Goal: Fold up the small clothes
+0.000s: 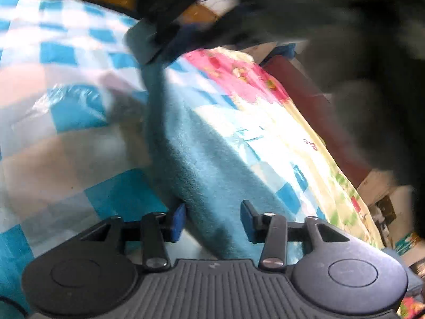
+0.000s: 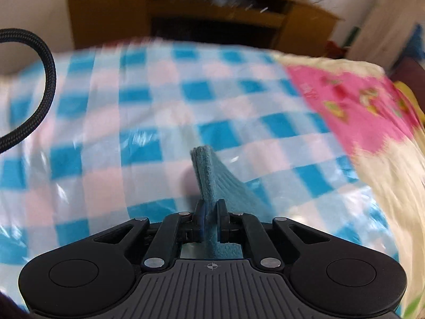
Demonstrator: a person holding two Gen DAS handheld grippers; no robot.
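While the blue, white and pink checked plastic sheet [image 1: 66,122] fills the left of the left wrist view, the small teal fleece cloth [image 1: 202,164] runs up the middle of it as a long, doubled band with a fuzzy, napped surface, one long edge rolled over and shaded. Its near end passes between the blue-padded fingers of the left gripper [image 1: 212,219], whose jaws stand wide apart; the cloth brushes the left pad [image 1: 178,220], though whether it touches the right one cannot be told. Its far end rises off the sheet to the blurred right gripper [image 1: 170,37] at the top, which pinches it there. To the right lies a cream blanket with pink patches and printed figures [image 1: 265,101], and beyond that a dark red edge [image 1: 313,106] of furniture.

In the right wrist view, a black braided cable [image 2: 45,79] loops at the far left. The right gripper [image 2: 211,220] is clamped on the teal cloth [image 2: 212,180], whose layered, folded corner sticks up past the fingertips as a narrow ribbed wedge, the rest trailing away to the right and near. The checked sheet [image 2: 132,122] spreads beneath, the cream and pink blanket [image 2: 358,111] on the right, a brown wooden cabinet [image 2: 186,13] at the far side.
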